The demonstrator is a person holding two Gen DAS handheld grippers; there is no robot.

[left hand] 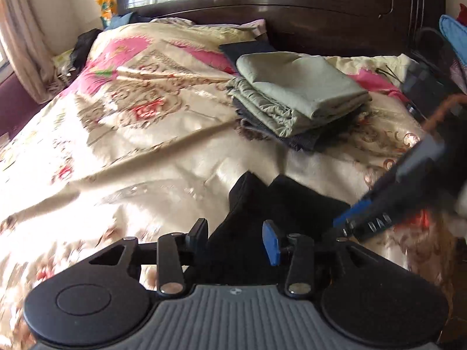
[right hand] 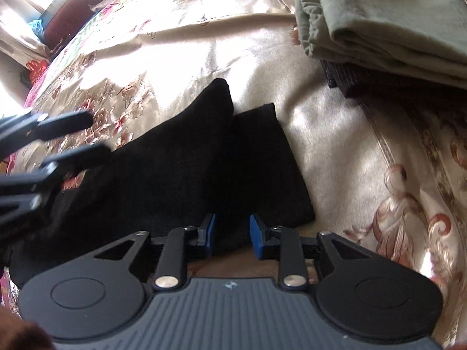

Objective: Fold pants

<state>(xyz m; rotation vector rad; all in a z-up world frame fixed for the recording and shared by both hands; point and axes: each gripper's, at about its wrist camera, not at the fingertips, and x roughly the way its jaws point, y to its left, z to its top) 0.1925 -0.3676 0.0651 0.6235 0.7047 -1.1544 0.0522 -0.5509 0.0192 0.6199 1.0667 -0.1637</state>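
Observation:
The black pants (left hand: 262,204) lie on a floral bedspread (left hand: 131,145), both leg ends pointing toward the headboard. My left gripper (left hand: 236,239) is open, its jaws straddling the pants fabric near me. My right gripper (right hand: 232,233) is open over the near edge of the pants (right hand: 204,169), jaws apart on either side of the cloth. The right gripper shows in the left wrist view (left hand: 344,227) at the right, blurred. The left gripper shows in the right wrist view (right hand: 96,137) at the left, open.
A stack of folded clothes (left hand: 297,96), pale green on top of dark items, sits on the bed near the dark wooden headboard (left hand: 277,5); it also shows in the right wrist view (right hand: 379,20). Curtains (left hand: 23,43) hang at the left. Dark objects (left hand: 429,81) lie at the right.

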